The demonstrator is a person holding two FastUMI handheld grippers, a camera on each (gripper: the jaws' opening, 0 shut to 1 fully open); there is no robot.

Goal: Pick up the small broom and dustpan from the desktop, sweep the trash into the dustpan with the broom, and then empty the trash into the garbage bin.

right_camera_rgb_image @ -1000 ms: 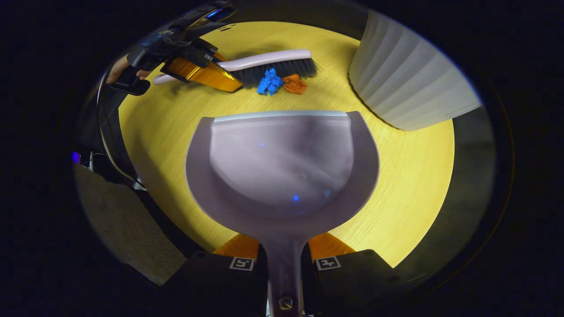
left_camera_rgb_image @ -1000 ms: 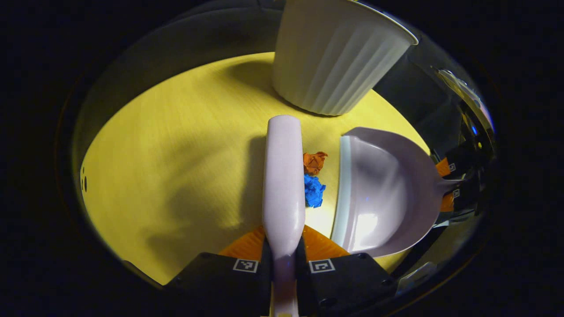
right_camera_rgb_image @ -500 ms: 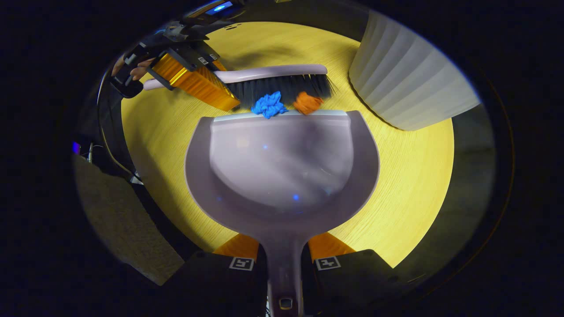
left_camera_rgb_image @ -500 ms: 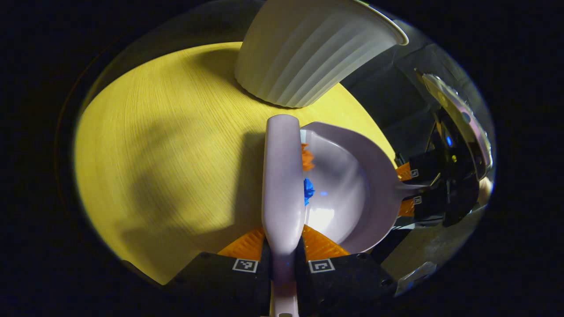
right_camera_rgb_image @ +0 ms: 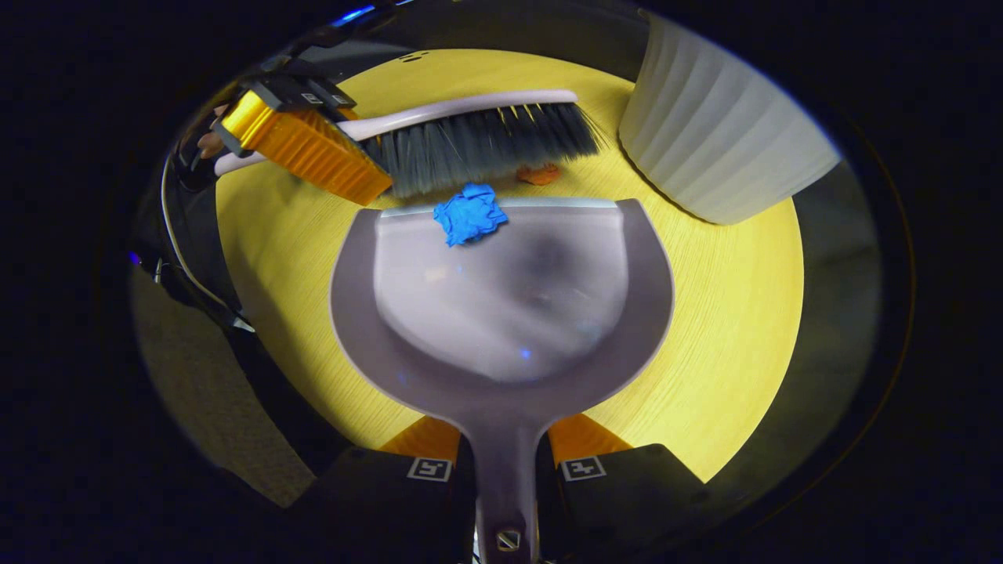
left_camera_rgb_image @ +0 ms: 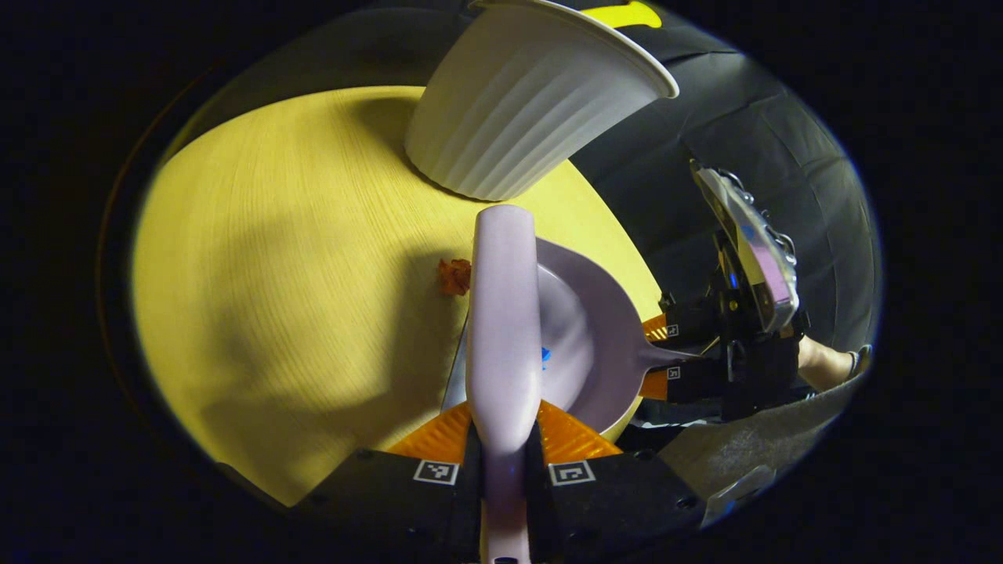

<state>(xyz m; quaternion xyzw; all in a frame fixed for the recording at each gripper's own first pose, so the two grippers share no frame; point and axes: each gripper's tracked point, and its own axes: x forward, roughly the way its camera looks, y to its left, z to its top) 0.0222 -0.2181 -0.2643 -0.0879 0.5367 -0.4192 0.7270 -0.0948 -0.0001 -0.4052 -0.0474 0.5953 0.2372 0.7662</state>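
Left gripper (left_camera_rgb_image: 505, 439) jaws clamped on broom (left_camera_rgb_image: 503, 313) handle; bristles over dustpan (right_camera_rgb_image: 501, 305) lip. Right gripper (right_camera_rgb_image: 505, 462) jaws clamped on dustpan handle, pan flat on desktop (right_camera_rgb_image: 729, 345). Blue scrap (right_camera_rgb_image: 470, 214) just inside pan lip; orange scrap (right_camera_rgb_image: 539, 174) on desktop beyond lip, under bristles. Bin (right_camera_rgb_image: 717, 149) near.

We see a yellow wood-grain desktop (right_camera_rgb_image: 729, 329) bearing a ribbed white bin (right_camera_rgb_image: 721, 141), the dustpan's (right_camera_rgb_image: 501, 313) front lip, and an orange scrap (right_camera_rgb_image: 539, 174).

A recording booth: black cloth wall (left_camera_rgb_image: 729, 117) behind a yellow desktop (left_camera_rgb_image: 274, 274) (wood-grained).
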